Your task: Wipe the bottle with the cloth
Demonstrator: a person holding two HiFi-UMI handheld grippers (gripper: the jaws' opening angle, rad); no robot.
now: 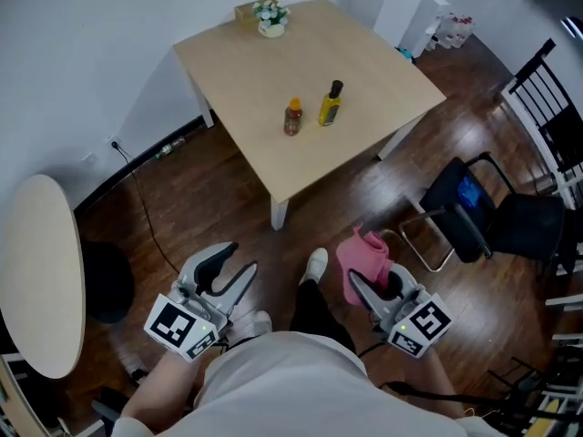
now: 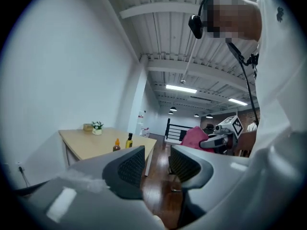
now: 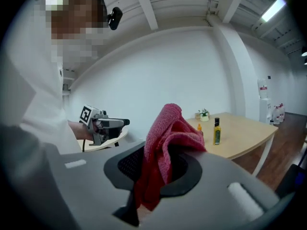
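A yellow bottle [image 1: 332, 105] with a black cap stands upright on the square wooden table [image 1: 364, 53], with a small orange bottle [image 1: 292, 116] just left of it. Both grippers are held low over the floor, well short of the table. My right gripper [image 1: 373, 285] is shut on a pink cloth [image 1: 363, 253], which bunches up out of its jaws [image 3: 168, 138]. My left gripper [image 1: 239, 258] is open with a narrow gap, and nothing lies between its pads [image 2: 132, 164]. The left gripper view shows both bottles [image 2: 129, 141] far ahead.
A small potted plant [image 1: 271, 18] and a box sit at the table's far corner. A round table [image 1: 36, 271] is at my left. A blue-seated chair [image 1: 474, 208] and a black chair [image 1: 556, 116] stand to the right. A cable [image 1: 150, 217] runs across the wooden floor.
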